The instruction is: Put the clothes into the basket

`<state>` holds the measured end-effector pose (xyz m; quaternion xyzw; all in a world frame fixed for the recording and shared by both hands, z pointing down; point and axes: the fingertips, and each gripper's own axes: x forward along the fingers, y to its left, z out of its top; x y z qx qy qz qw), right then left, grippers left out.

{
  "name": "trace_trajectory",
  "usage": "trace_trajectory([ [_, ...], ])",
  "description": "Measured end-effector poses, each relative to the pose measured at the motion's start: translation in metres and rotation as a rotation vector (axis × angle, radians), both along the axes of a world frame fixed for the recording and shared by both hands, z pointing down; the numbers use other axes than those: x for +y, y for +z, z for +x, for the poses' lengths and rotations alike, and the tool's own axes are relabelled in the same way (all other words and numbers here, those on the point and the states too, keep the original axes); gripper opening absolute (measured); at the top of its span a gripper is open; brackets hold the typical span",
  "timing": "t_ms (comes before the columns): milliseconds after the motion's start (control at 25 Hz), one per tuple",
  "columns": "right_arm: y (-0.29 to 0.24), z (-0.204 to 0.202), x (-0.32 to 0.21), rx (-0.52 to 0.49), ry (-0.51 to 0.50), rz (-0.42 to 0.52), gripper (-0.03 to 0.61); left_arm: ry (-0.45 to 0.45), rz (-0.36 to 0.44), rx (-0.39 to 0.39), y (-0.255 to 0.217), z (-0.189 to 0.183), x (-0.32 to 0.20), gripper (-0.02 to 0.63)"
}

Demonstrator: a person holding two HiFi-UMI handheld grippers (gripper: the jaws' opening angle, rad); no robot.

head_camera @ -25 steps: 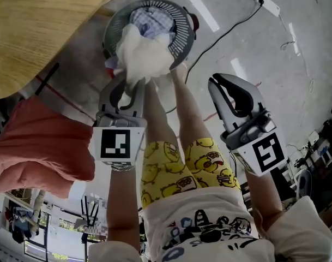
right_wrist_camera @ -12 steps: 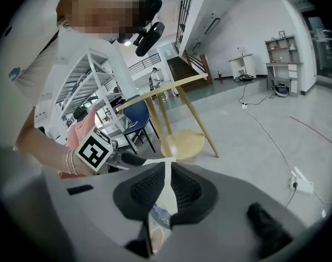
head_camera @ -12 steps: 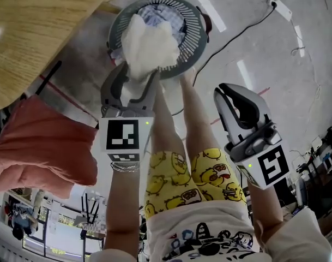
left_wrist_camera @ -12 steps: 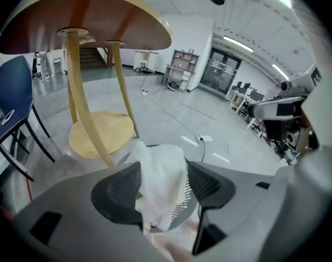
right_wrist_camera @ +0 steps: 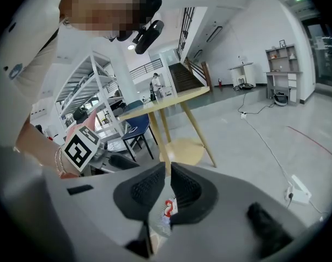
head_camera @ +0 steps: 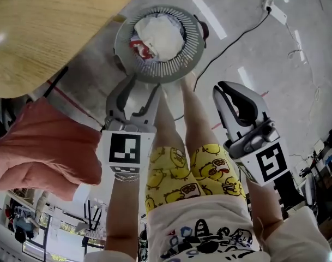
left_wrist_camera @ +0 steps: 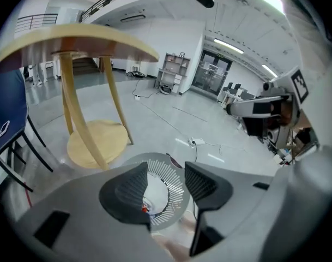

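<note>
A round grey slatted basket [head_camera: 192, 34] stands on the floor by the person's feet. A white garment [head_camera: 161, 33] with a red print lies inside it on top of other clothes. My left gripper [head_camera: 144, 86] hovers just short of the basket's near rim. Its jaws have just been opening and are now open, with nothing between them. The left gripper view shows the basket [left_wrist_camera: 174, 182] and the white garment [left_wrist_camera: 155, 192] through the gap. My right gripper [head_camera: 231, 91] hangs to the right of the basket, shut and empty. Its own view shows the jaws nearly touching [right_wrist_camera: 167, 187].
A round wooden table [head_camera: 46, 26] reaches over the upper left, its legs and base [left_wrist_camera: 95, 141] beside the basket. A salmon-pink cloth [head_camera: 40, 152] lies at the left. A black cable [head_camera: 231, 34] runs across the floor to a power strip [head_camera: 277, 12].
The white garment was hanging from the left gripper over the basket and now lies inside it. The left jaws have opened. The right gripper has barely moved.
</note>
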<state>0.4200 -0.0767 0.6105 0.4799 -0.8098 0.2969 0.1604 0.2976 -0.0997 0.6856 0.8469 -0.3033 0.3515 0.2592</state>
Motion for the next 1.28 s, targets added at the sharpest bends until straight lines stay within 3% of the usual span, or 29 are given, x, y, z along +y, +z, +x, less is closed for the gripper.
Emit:
trace_trajectory([
  [320, -0.060, -0.001, -0.030, 0.005, 0.030, 0.115, 0.031, 0.008, 0.172, 0.046, -0.079, -0.001, -0.020, 0.096],
  [480, -0.096, -0.004, -0.034, 0.008, 0.018, 0.149, 0.031, -0.011, 0.182, 0.086, -0.124, -0.011, -0.022, 0.024],
  [840, -0.178, -0.005, -0.049, 0.039, 0.010, 0.257, 0.031, 0.014, 0.304, 0.132, -0.217, -0.015, -0.037, 0.015],
  [1280, -0.248, -0.023, -0.069, 0.058, -0.060, 0.370, 0.031, -0.022, 0.417, 0.180, -0.296, -0.020, -0.060, 0.015],
])
